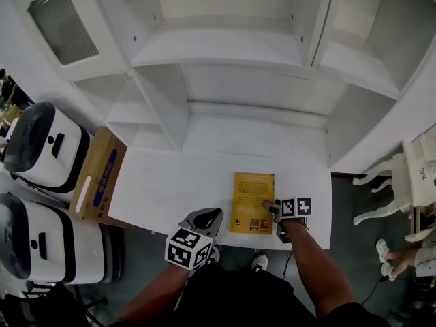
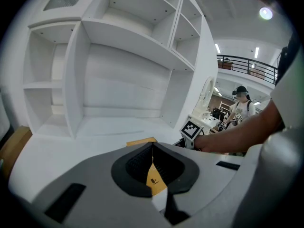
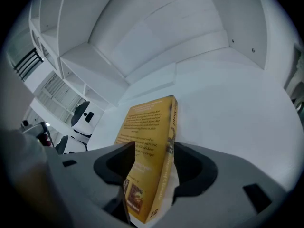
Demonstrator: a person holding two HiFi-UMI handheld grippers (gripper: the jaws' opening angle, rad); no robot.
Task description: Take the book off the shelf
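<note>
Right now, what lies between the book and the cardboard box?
Only bare desk separates book from box, as the head view shows.

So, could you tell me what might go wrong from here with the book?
The right gripper has its jaws open around the near right corner of the book, so a careless withdrawal could snag and drag it. The book lies close to the front edge of the white desk, so a drag toward the person might tip it off.
</note>
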